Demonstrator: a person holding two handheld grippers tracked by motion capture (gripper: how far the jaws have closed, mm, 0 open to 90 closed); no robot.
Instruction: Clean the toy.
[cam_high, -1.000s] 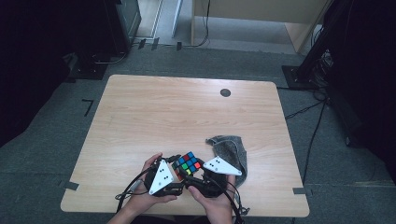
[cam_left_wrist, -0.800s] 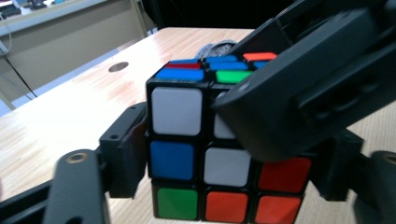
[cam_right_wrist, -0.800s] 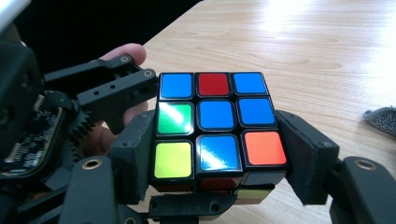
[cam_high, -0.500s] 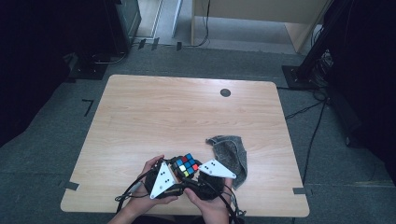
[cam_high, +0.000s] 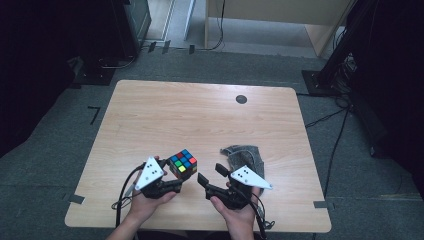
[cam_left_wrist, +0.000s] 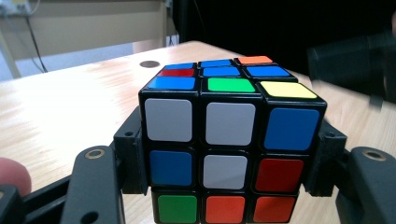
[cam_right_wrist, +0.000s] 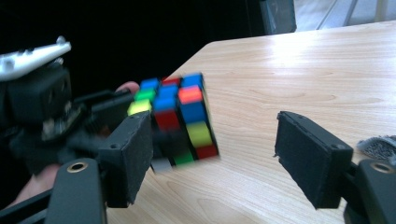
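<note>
My left claw (cam_high: 176, 176): clamped on the puzzle cube (cam_high: 183, 164), lifted off the worktop (cam_high: 200, 120).
My right claw (cam_high: 212, 174): jaws just widened, nothing between them.
Grey cloth (cam_high: 245, 155): beside it.

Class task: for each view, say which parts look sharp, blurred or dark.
High view: wooden table evenly lit, surroundings dark. Left gripper view: Rubik's cube sharp, the other hand's tongs blurred at right. Right gripper view: the cube smeared by blur, background black.

Wooden table (cam_high: 200, 120) bears a grey cloth (cam_high: 245, 155).
</note>
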